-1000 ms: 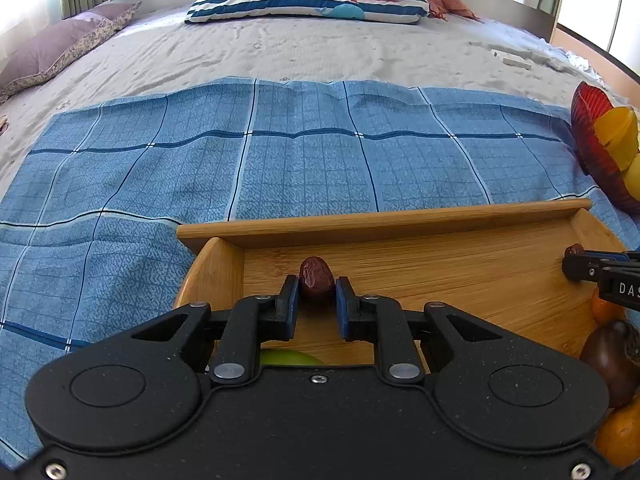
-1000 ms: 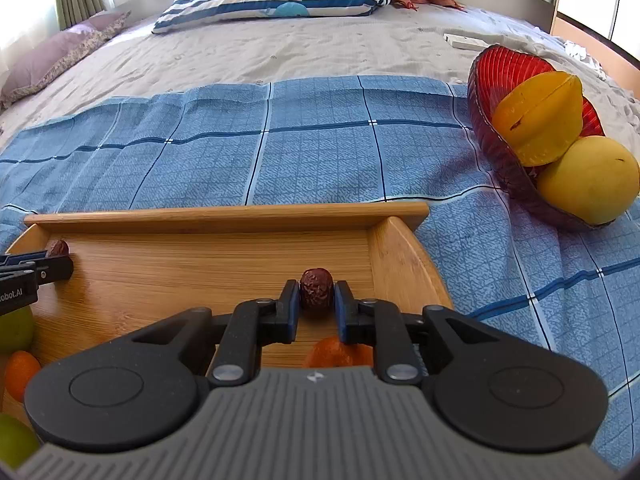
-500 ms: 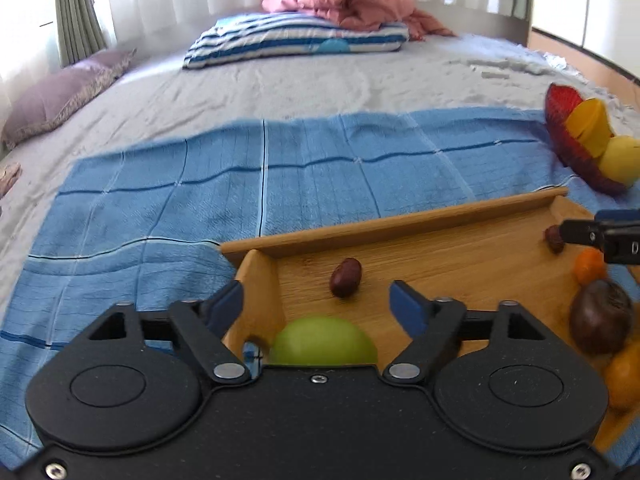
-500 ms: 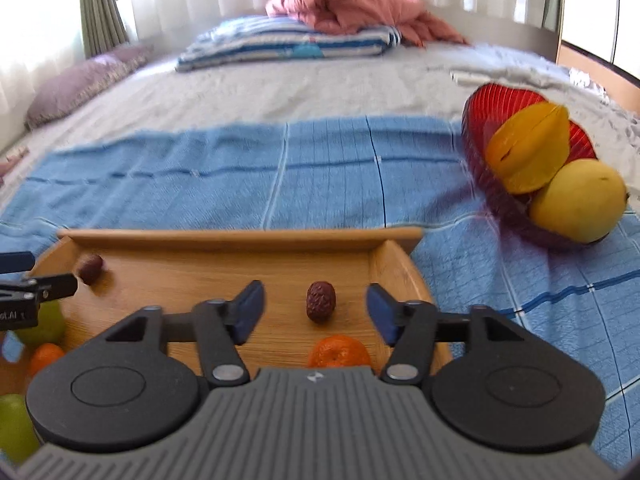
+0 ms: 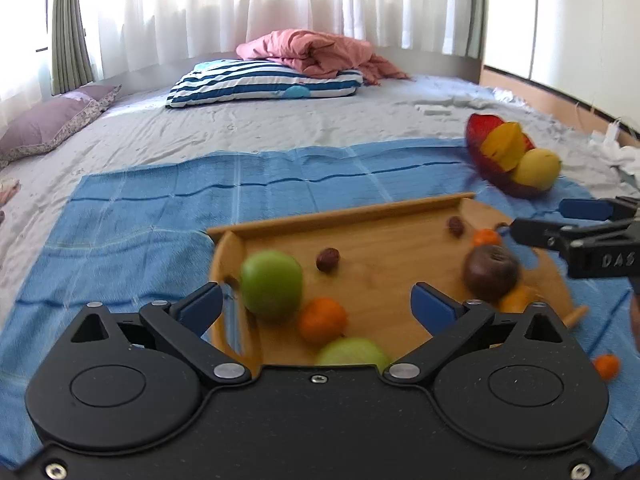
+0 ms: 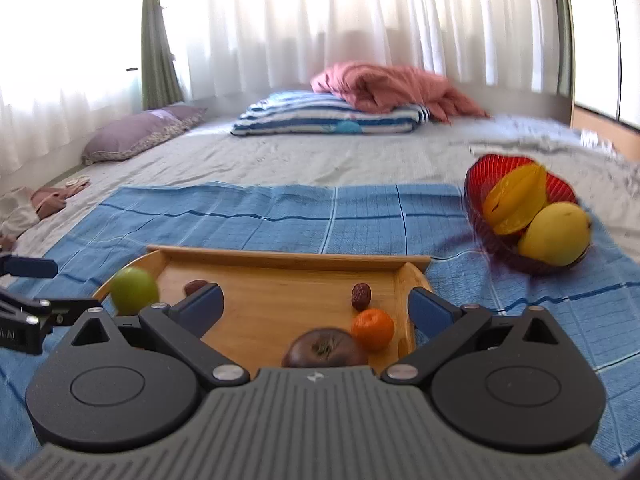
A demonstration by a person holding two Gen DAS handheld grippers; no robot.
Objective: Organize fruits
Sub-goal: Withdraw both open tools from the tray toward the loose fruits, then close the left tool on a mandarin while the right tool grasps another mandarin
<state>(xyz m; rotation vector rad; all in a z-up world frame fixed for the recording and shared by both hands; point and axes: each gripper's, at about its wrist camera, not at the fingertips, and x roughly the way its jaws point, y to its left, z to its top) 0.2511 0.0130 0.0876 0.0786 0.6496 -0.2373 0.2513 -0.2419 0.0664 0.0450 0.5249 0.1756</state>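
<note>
Left gripper (image 5: 316,306) is held with jaws spread wide, nothing gripped. One date (image 5: 328,259) is seen on the wooden tray (image 5: 384,272) (green apple (image 5: 272,283) beside it), another date (image 6: 361,296) by the right wall. Right gripper (image 6: 316,306) is likewise wide, empty.

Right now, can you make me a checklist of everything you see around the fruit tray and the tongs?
Surface: blue checked cloth spread over a grey bed.
Job's things: wooden tray holding green apples, small oranges, two dates, a dark brown fruit; red bowl with yellow fruit.
Clutter: one small orange lying off the tray.
Tongs: left tongs open, empty; right tongs open, empty.
Cables: nothing seen.
Surroundings: striped pillow, pink blanket, purple pillow, white curtains.
</note>
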